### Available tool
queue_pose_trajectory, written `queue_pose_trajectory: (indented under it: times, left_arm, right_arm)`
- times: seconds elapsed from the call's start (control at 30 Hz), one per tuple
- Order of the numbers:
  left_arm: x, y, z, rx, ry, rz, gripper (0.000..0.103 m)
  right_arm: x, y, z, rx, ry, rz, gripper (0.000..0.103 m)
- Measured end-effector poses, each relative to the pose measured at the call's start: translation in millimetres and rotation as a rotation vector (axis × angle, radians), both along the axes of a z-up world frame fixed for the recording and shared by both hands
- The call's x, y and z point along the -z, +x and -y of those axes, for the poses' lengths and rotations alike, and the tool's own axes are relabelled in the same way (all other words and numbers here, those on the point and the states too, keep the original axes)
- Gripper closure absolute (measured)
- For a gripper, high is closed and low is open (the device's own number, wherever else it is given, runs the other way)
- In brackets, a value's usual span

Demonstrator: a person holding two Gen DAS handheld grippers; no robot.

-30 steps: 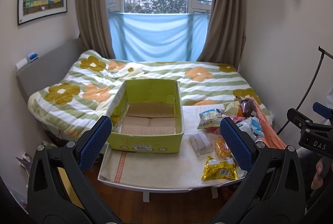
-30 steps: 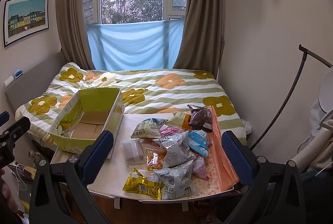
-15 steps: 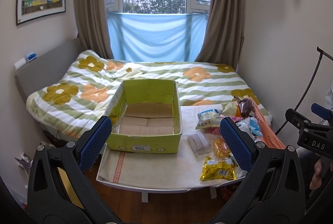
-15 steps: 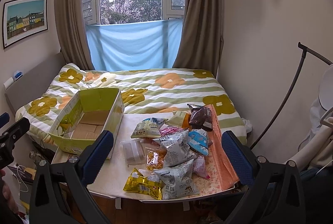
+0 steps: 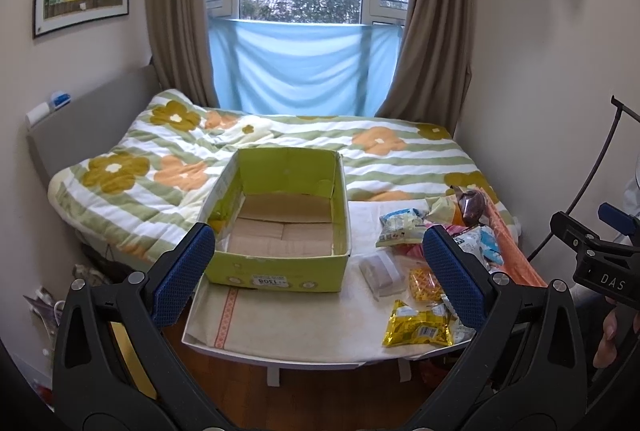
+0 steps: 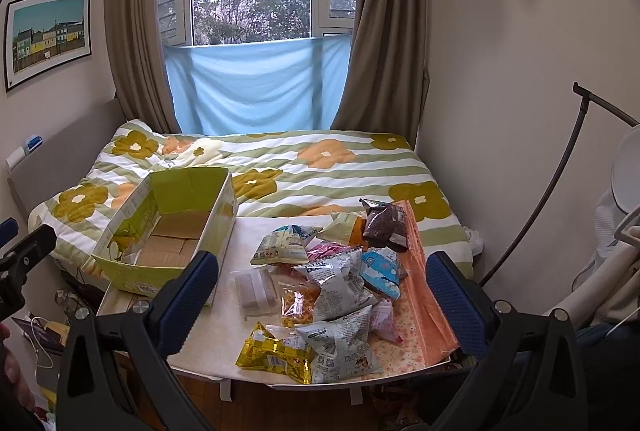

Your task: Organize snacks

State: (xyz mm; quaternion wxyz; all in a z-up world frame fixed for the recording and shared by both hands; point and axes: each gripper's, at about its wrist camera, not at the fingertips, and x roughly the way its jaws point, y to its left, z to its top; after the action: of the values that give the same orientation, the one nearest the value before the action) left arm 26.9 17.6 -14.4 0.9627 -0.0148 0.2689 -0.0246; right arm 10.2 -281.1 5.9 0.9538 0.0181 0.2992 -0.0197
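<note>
An empty green cardboard box (image 5: 280,267) (image 6: 132,277) stands on the left of a small white table (image 5: 288,323) (image 6: 224,343). A heap of snack bags lies on the table's right: a yellow bag (image 5: 416,323) (image 6: 276,351) at the front, a grey-white bag (image 6: 340,279), a clear packet (image 5: 380,271) (image 6: 254,291), a brown bag (image 6: 384,225) at the back. My left gripper (image 5: 320,279) is open and empty, in front of the table. My right gripper (image 6: 324,295) is open and empty, before the snacks.
A bed with a striped flower quilt (image 5: 280,151) (image 6: 320,167) lies behind the table, under a window with curtains. An orange cloth (image 6: 420,291) covers the table's right edge. A dark curved stand (image 6: 560,183) rises at the right. Clutter lies on the floor at the left (image 5: 44,307).
Both views have shifted only slightly; the left gripper has drifted a little to the left. Nothing on the table has moved.
</note>
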Motion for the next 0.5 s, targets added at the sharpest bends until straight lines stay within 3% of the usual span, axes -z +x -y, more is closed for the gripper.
queue_pose_trajectory:
  times: [0.23, 0.5]
  left_arm:
    - [14.0, 17.2, 4.7, 0.054, -0.008, -0.098, 0.000]
    - [81.5, 44.9, 30.9, 0.215, -0.066, -0.289, 0.000]
  right_arm:
    - [-1.3, 3.6, 14.9, 0.012, 0.025, -0.037, 0.000]
    - [45.6, 3.0, 37.6, 0.068, 0.042, -0.156, 0.000]
